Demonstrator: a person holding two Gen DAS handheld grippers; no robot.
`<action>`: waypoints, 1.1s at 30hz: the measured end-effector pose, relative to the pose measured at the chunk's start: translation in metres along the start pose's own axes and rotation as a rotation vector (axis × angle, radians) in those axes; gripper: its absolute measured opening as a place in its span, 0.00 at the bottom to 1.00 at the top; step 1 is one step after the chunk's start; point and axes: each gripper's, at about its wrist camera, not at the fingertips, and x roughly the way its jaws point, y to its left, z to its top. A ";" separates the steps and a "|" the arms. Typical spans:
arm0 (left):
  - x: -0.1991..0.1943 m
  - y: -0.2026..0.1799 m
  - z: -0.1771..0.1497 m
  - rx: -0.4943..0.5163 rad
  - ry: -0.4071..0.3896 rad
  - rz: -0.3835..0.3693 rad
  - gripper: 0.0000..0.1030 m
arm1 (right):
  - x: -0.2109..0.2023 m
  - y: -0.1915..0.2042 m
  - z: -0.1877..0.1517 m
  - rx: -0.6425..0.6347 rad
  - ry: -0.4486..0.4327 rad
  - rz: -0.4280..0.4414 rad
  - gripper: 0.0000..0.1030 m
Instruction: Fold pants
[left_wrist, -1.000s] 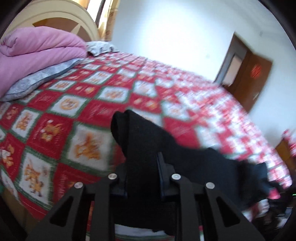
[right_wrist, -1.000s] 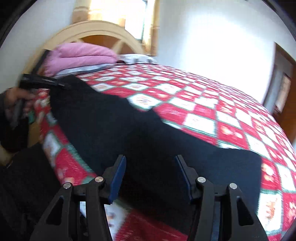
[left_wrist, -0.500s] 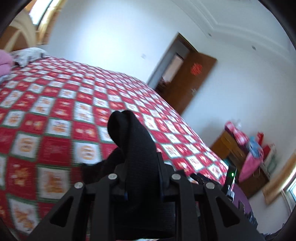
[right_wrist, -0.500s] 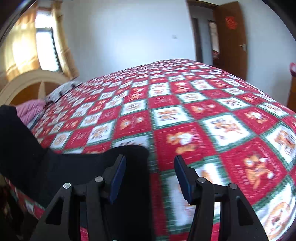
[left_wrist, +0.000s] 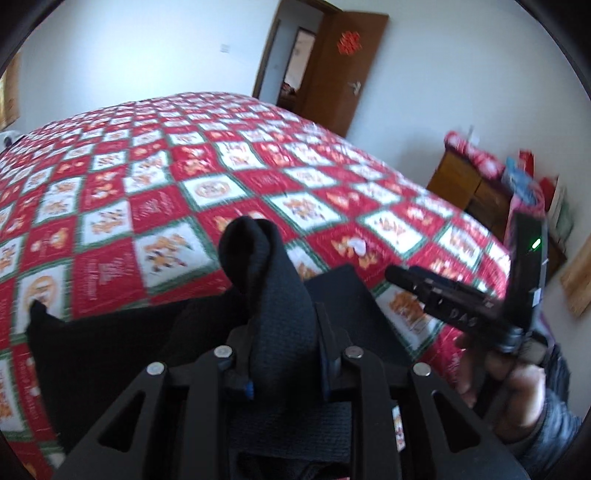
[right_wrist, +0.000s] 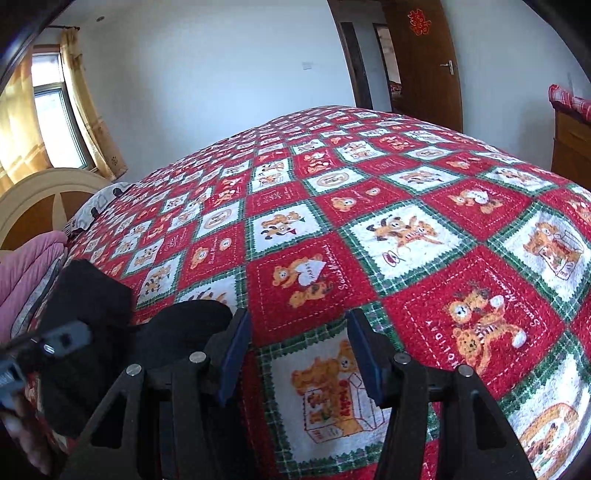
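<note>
left gripper (left_wrist: 284, 354): opening, pants (left_wrist: 266, 295) between jaws; right gripper (right_wrist: 299, 354): jaws apart, empty

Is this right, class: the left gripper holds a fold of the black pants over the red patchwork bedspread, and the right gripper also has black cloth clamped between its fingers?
Not quite. In the right wrist view the right gripper has only the red patchwork bedspread showing between its parted fingers; it clamps nothing. The left gripper does hold a fold of the black pants, though its jaws are opening.
</note>
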 end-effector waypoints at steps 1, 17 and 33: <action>0.006 -0.006 -0.001 0.018 0.008 0.011 0.33 | 0.001 -0.001 -0.001 0.004 0.003 0.000 0.54; -0.062 -0.009 -0.035 0.170 -0.224 0.280 1.00 | -0.041 0.015 0.013 0.051 -0.087 0.198 0.57; -0.047 0.055 -0.072 -0.005 -0.080 0.391 1.00 | -0.028 0.109 -0.038 -0.256 0.135 0.281 0.63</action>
